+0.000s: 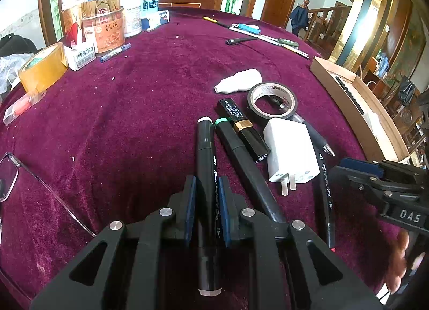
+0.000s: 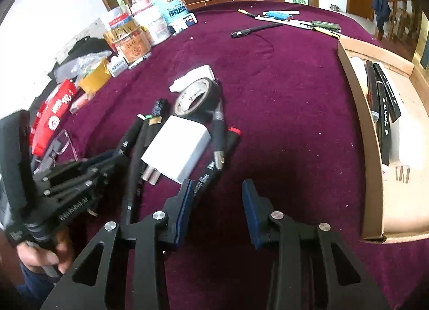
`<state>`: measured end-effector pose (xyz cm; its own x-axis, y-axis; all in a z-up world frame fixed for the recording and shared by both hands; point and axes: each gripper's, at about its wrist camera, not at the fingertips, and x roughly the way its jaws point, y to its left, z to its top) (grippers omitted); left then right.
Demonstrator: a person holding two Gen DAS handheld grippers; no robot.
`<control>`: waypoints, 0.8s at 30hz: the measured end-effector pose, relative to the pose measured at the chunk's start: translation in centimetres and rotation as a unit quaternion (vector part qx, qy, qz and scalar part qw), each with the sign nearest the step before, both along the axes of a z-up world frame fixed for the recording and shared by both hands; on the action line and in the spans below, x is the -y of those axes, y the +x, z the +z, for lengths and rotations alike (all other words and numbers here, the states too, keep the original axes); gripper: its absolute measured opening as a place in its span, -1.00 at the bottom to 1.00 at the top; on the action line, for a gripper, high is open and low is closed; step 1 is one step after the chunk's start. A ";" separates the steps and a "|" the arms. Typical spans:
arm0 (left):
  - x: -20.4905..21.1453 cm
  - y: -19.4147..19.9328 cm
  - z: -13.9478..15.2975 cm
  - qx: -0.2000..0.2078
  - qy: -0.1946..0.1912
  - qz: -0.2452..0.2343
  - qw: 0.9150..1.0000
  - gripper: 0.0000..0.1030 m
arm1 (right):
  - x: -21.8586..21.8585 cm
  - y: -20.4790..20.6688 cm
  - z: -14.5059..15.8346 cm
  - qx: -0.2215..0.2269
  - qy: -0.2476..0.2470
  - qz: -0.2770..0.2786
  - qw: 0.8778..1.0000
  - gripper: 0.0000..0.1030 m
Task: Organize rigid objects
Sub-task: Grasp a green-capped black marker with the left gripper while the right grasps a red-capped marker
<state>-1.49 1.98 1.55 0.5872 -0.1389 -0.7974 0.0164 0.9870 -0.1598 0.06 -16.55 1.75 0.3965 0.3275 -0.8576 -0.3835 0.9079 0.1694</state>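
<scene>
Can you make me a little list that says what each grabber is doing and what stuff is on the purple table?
left gripper: shut on a black marker
right gripper: open, nothing between its pads
table cover: purple cloth
beside the held marker: green-tipped marker, white charger, black tape roll
cardboard box: on the right, black markers already inside
far left: tins and jars, yellow tape roll

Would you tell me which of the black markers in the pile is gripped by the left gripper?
The white-capped marker, leftmost of the pile, is clamped between the left gripper's fingers. The green-capped marker beside it lies free on the cloth.
</scene>
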 end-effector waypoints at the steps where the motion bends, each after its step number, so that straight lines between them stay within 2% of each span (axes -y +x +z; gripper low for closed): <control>1: 0.0 0.0 0.0 0.000 -0.001 0.000 1.000 -0.72 | -0.1 0.1 -0.2 -0.010 0.002 -0.002 1.000 -0.34; 4: -0.1 0.0 0.0 0.000 -0.002 0.000 1.000 -0.72 | -1.1 0.5 -1.0 -0.028 0.003 0.004 1.000 -0.34; 7: -0.1 0.0 0.0 0.000 -0.002 0.000 1.000 -0.72 | -2.4 0.0 -1.1 -0.002 -0.037 0.005 0.999 -0.35; 8: -0.1 0.0 0.0 0.000 -0.003 0.000 1.000 -0.72 | -2.9 -0.2 -1.2 0.008 -0.058 0.010 0.998 -0.40; 9: -0.1 0.0 0.0 0.000 -0.003 0.000 1.000 -0.72 | -3.1 -0.3 -1.2 0.015 -0.071 0.010 0.997 -0.59; 10: -0.1 0.0 0.0 0.000 -0.002 -0.001 1.000 -0.72 | -2.9 -0.2 -1.2 0.020 -0.080 0.009 0.997 -0.64; 12: 0.1 0.0 0.0 0.000 0.003 -0.002 1.000 -0.72 | -2.2 0.0 -1.2 0.017 -0.072 0.008 0.997 -0.74; 17: 0.1 0.0 0.0 0.000 0.004 -0.002 1.000 -0.74 | 0.6 -0.2 -0.7 0.014 -0.023 0.003 1.000 -0.75; 24: -0.8 -0.1 0.2 -0.010 -0.032 0.009 0.999 -0.74 | 1.3 -0.6 0.3 0.027 0.004 0.004 1.000 -0.75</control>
<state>-1.64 2.82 1.72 0.5738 -0.1796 -0.7991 -0.0043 0.9750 -0.2222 -0.51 -17.89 2.06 0.4398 0.3374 -0.8323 -0.4002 0.9033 0.1547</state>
